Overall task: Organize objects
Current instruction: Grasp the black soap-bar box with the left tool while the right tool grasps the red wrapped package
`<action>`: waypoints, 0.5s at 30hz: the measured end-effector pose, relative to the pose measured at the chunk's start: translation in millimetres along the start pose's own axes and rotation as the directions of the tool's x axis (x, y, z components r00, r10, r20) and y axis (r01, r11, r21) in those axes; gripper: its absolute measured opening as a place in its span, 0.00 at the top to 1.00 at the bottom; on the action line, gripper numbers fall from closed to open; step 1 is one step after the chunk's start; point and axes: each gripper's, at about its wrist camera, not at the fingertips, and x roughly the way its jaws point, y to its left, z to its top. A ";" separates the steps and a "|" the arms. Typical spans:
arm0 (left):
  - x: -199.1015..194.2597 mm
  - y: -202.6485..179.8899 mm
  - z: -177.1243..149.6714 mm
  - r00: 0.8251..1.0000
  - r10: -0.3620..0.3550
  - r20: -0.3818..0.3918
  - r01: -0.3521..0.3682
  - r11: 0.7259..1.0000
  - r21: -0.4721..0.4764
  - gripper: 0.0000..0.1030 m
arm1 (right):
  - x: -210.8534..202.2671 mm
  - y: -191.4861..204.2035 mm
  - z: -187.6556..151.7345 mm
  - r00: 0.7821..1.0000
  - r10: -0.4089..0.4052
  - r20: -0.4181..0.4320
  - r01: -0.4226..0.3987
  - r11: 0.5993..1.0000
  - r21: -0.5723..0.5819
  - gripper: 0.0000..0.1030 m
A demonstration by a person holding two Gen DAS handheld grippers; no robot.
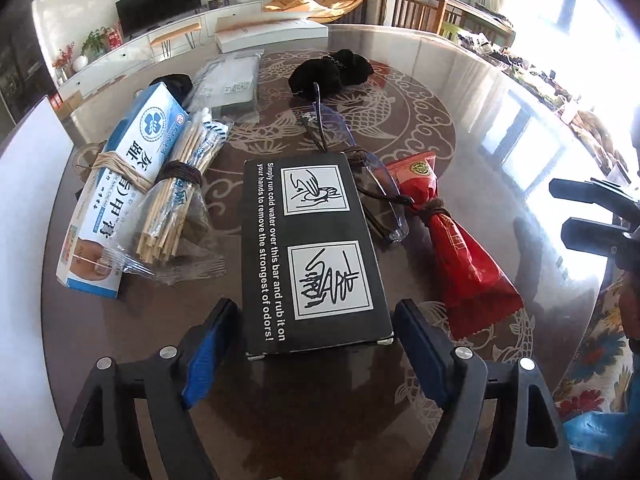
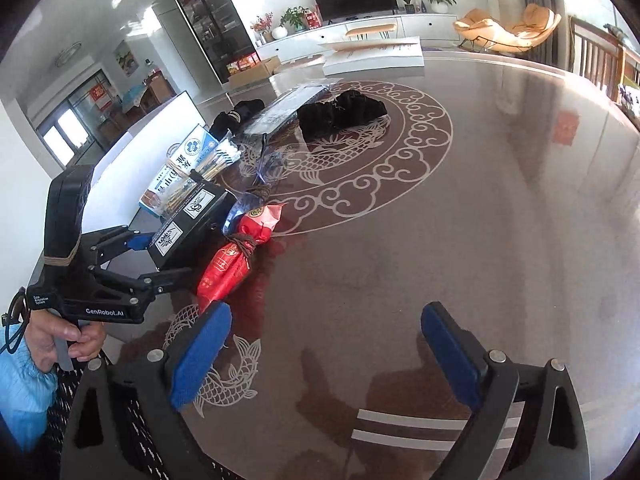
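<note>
Black box (image 1: pixel 316 252) lies between left hand-held gripper's (image 1: pixel 316 344) parted pads, untouched; right hand-held gripper (image 2: pixel 324 356) wide.

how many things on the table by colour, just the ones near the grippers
black: 3 – black box, black pouch, small black item
red: 1 – red packet
blue and white: 1 – carton
tan: 1 – stick bundle
clear: 2 – glasses, clear bag
total: 8
</note>
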 end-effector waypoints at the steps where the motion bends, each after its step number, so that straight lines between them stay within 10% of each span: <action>1: -1.7 3.3 -1.8 1.000 0.020 0.003 -0.020 1.000 -0.020 0.22 | 2.0 2.3 0.2 1.000 -0.020 -0.010 0.020 1.000 -0.017 0.02; 9: 0.6 10.8 12.5 0.999 0.041 -0.014 -0.042 0.989 -0.140 0.21 | 36.6 9.1 -7.4 0.950 -0.289 -0.116 0.265 0.946 -0.188 0.00; 15: 19.8 -4.3 27.0 0.994 0.052 -0.100 -0.062 0.993 -0.101 0.00 | 35.0 -0.5 -9.6 0.964 -0.247 -0.098 0.231 0.961 -0.151 0.00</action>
